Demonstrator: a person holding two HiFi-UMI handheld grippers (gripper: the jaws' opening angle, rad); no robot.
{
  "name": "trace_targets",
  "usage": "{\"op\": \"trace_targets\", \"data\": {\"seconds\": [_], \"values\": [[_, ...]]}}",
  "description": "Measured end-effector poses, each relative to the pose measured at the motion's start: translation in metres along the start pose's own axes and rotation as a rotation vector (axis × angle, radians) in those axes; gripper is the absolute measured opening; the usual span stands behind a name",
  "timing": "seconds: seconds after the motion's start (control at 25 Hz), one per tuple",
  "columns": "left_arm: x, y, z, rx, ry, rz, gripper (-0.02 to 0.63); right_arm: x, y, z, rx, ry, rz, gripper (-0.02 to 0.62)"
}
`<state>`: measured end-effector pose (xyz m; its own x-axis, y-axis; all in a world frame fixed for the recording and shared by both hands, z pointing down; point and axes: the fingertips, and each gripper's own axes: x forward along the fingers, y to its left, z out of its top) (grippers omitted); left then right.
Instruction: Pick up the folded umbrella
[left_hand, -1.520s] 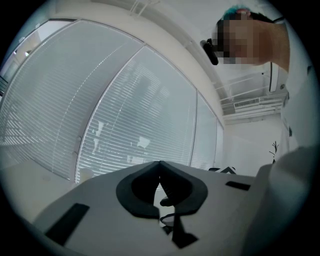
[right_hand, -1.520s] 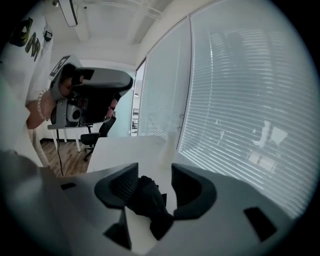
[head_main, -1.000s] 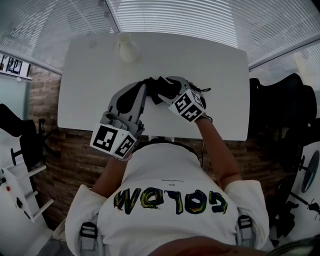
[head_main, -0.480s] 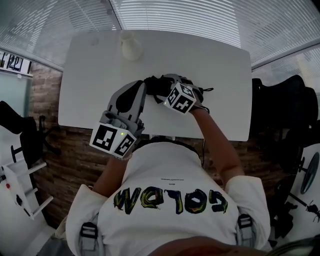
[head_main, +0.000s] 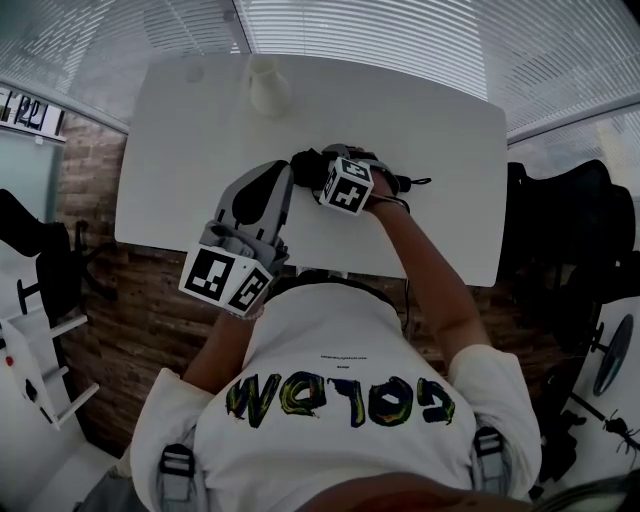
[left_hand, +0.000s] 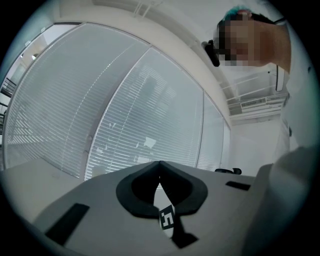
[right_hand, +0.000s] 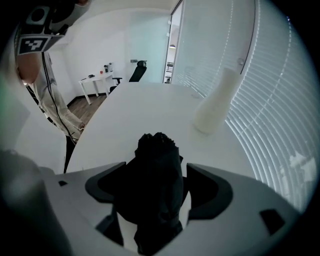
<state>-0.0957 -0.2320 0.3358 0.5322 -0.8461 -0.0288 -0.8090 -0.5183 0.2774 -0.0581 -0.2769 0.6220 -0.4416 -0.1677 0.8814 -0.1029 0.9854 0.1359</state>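
The black folded fabric umbrella (right_hand: 156, 145) is lying near the middle of the white rectangular desk (head_main: 430, 130), between the widely opening jaws of the right gripper (right_hand: 157, 176), and closing is best being delayed until both pads are flanking its thickest part. That straddling is being shown only by the right gripper view. The left gripper (head_main: 277, 180), jaws together on nothing, is being located over the near edge only by the head view.

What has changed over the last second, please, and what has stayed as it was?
The right gripper came down over the black folded umbrella; its jaws are opening, with the umbrella between them but not gripped. Nothing was taken hold of. The left gripper, shut, stayed in place, and the white vase and the umbrella kept their spots on the table.
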Motion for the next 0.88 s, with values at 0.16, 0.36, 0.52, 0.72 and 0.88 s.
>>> {"op": "trace_targets", "data": {"seconds": [0.16,0.36,0.52,0.72,0.88], "values": [[-0.003,0.003,-0.001,-0.003,-0.001,0.011,0.011,0.015,-0.001,-0.003,-0.032,0.047,0.029,0.374],[-0.01,0.008,-0.003,-0.014,-0.003,0.029,0.011,0.029,0.004,-0.006,-0.054,0.095,0.074,0.376],[-0.015,0.012,-0.003,-0.021,-0.011,0.041,0.011,0.039,0.002,-0.008,-0.058,0.122,0.087,0.376],[-0.021,0.015,-0.006,-0.026,-0.01,0.056,0.011,0.052,0.004,-0.013,-0.046,0.14,0.108,0.376],[-0.026,0.016,-0.005,-0.027,-0.009,0.066,0.011,0.053,0.006,-0.012,-0.045,0.136,0.116,0.376]]}}
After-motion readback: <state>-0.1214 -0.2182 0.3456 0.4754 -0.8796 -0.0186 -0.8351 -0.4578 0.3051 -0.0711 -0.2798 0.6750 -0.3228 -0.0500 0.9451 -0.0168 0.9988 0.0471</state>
